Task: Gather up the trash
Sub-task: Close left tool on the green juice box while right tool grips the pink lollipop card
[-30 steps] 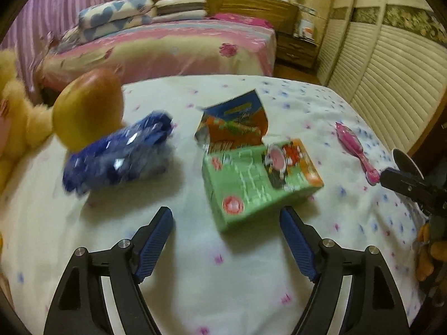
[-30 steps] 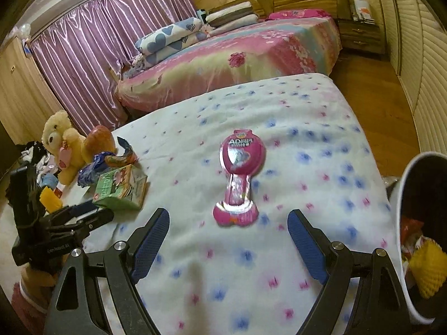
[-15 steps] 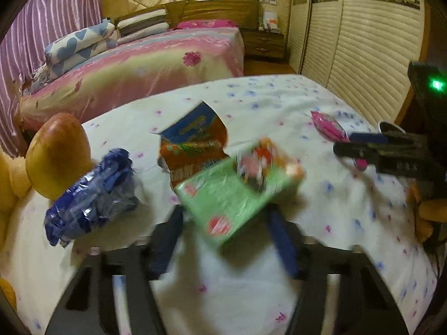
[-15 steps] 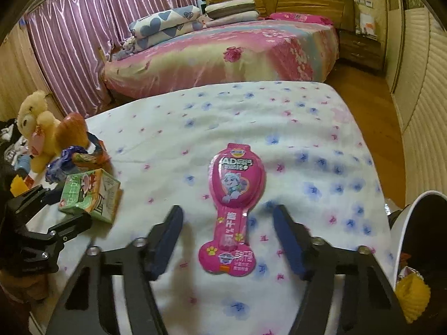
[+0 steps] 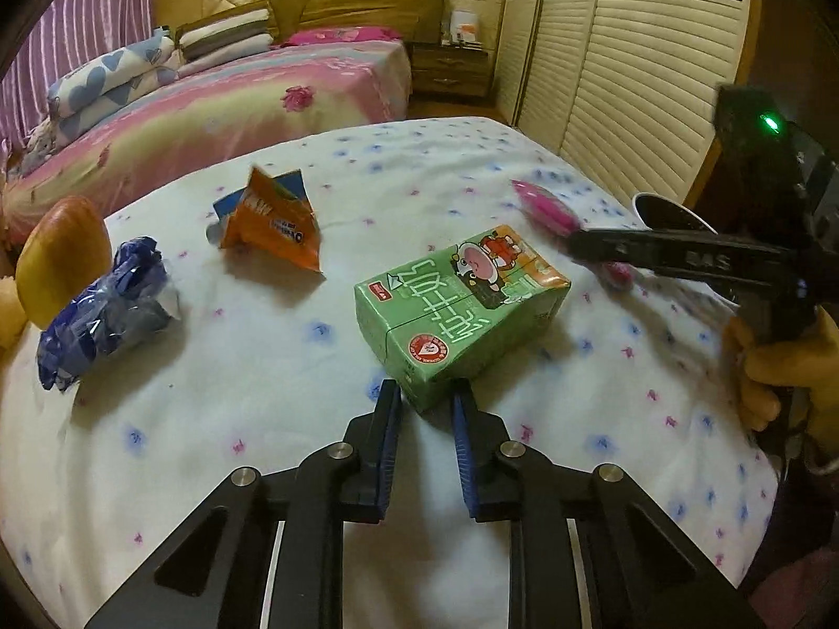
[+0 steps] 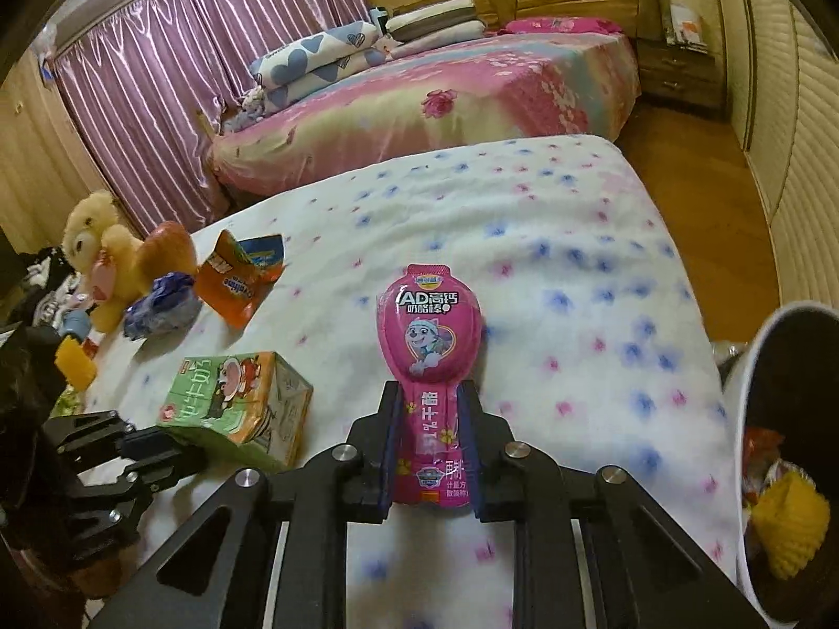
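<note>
My left gripper (image 5: 426,393) is shut on the near corner of a green milk carton (image 5: 461,309), held just above the white flowered bedspread (image 5: 262,367); the carton also shows in the right wrist view (image 6: 236,403). My right gripper (image 6: 429,393) is shut on the stem of a pink spoon-shaped snack packet (image 6: 427,335), whose tip shows in the left wrist view (image 5: 545,209). An orange wrapper (image 5: 270,223) and a crumpled blue wrapper (image 5: 105,309) lie on the bed to the left.
A white trash bin (image 6: 786,445) with trash inside stands off the bed's right edge. An apple (image 5: 60,257) and a yellow teddy bear (image 6: 99,241) sit at the bed's left edge. A second bed (image 6: 419,99) lies beyond.
Both grippers closed from wide open: the left onto the green carton, which lifted and turned, the right onto the pink packet's stem.
</note>
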`<action>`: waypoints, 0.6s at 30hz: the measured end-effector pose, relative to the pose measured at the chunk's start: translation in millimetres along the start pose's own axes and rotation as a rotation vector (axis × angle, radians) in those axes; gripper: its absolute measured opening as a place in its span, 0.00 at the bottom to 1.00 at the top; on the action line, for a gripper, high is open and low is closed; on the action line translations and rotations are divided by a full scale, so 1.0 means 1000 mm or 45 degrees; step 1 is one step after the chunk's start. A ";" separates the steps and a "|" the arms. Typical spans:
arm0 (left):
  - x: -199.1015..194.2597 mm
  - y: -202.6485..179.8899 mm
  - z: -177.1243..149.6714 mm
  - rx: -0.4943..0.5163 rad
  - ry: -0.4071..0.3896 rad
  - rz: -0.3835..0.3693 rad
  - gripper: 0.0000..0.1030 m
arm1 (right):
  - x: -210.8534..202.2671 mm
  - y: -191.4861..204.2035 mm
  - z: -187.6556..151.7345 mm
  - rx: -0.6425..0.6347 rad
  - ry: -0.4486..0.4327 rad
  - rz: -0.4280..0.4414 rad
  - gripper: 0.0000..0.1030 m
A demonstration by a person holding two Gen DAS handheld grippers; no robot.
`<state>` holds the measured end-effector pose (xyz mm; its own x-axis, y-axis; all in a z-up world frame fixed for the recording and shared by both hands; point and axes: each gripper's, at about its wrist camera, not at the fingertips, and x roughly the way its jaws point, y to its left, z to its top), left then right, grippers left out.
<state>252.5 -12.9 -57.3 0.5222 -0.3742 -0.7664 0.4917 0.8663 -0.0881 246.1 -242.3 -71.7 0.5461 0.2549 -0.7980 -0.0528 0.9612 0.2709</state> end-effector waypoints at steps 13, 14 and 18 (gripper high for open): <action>0.029 -0.021 0.029 0.182 -0.025 0.063 0.76 | -0.025 -0.033 -0.020 0.131 -0.020 0.035 0.20; 0.028 -0.026 0.029 0.205 -0.044 0.061 0.75 | -0.026 -0.034 -0.021 0.134 -0.020 0.037 0.20; 0.026 -0.035 0.026 0.232 -0.059 0.041 0.56 | -0.027 -0.035 -0.023 0.138 -0.022 0.042 0.20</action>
<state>267.1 -61.3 -57.9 0.5691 -0.3656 -0.7365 0.5902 0.8053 0.0564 214.2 -280.0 -71.4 0.5602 0.2835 -0.7783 0.0189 0.9350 0.3541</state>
